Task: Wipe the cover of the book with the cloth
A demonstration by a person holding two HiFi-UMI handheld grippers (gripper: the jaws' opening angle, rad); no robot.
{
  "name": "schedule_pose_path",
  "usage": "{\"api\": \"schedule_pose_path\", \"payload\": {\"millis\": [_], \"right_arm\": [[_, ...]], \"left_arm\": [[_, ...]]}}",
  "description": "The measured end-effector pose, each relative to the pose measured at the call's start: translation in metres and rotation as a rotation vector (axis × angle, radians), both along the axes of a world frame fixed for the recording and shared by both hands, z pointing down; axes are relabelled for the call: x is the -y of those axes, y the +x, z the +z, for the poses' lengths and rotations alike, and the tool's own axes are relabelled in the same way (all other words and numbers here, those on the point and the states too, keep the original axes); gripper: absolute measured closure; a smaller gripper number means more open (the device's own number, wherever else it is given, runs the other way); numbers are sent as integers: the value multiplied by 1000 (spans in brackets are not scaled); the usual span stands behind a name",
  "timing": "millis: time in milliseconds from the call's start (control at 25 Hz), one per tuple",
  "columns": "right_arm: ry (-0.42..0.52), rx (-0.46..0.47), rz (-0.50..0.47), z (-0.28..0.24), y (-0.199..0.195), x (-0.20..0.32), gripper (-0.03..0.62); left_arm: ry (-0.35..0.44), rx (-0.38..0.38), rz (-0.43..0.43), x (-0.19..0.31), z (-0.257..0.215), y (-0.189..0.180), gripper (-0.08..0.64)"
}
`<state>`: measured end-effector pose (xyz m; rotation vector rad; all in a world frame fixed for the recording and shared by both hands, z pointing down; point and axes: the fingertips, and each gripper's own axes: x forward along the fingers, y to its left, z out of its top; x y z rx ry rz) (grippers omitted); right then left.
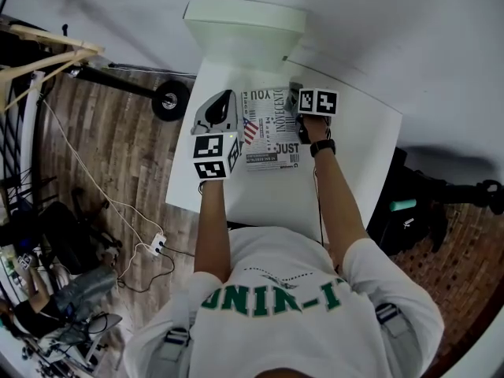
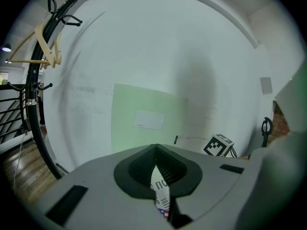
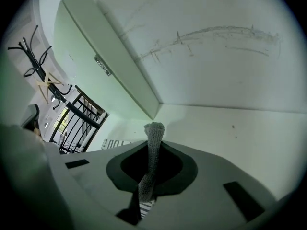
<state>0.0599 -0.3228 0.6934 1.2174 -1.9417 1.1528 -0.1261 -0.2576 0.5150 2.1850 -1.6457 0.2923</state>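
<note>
The book [image 1: 272,128], with a newspaper-print cover and a small flag on it, lies flat on the white table [image 1: 358,144]. My left gripper [image 1: 227,105] is at the book's left edge. In the left gripper view its jaws are shut [image 2: 156,150] with a strip of the printed cover [image 2: 160,190] pinched between them. My right gripper [image 1: 299,101] is over the book's top right corner, shut on a grey knitted cloth [image 1: 294,94]. In the right gripper view the cloth [image 3: 152,157] stands up between the closed jaws [image 3: 152,145], and a bit of the book [image 3: 115,143] shows beyond.
A pale green box [image 1: 244,22] stands at the table's far end against the white wall. On the wooden floor to the left are a black wheel [image 1: 169,99], cables and a power strip [image 1: 157,244]. Dark equipment [image 1: 409,211] sits right of the table.
</note>
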Motion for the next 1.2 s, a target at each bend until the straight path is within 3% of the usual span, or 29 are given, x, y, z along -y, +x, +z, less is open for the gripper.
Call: {"api": "schedule_pose_path", "payload": {"millis": [200, 440, 680, 880, 1200], "right_arm": [[-6, 3, -4, -3, -11, -3, 558], [-33, 157, -152, -15, -107, -32, 558], [-81, 168, -256, 2, -158, -54, 558], [-74, 131, -236, 6, -136, -49, 558], [-60, 78, -39, 1, -22, -32, 558]], "left_arm": [[-2, 4, -11, -3, 0, -2, 548], [-7, 9, -36, -7, 1, -11, 548], [-12, 22, -50, -12, 1, -19, 548], [-17, 17, -49, -12, 4, -19, 548], [-12, 11, 12, -6, 2, 7, 548]]}}
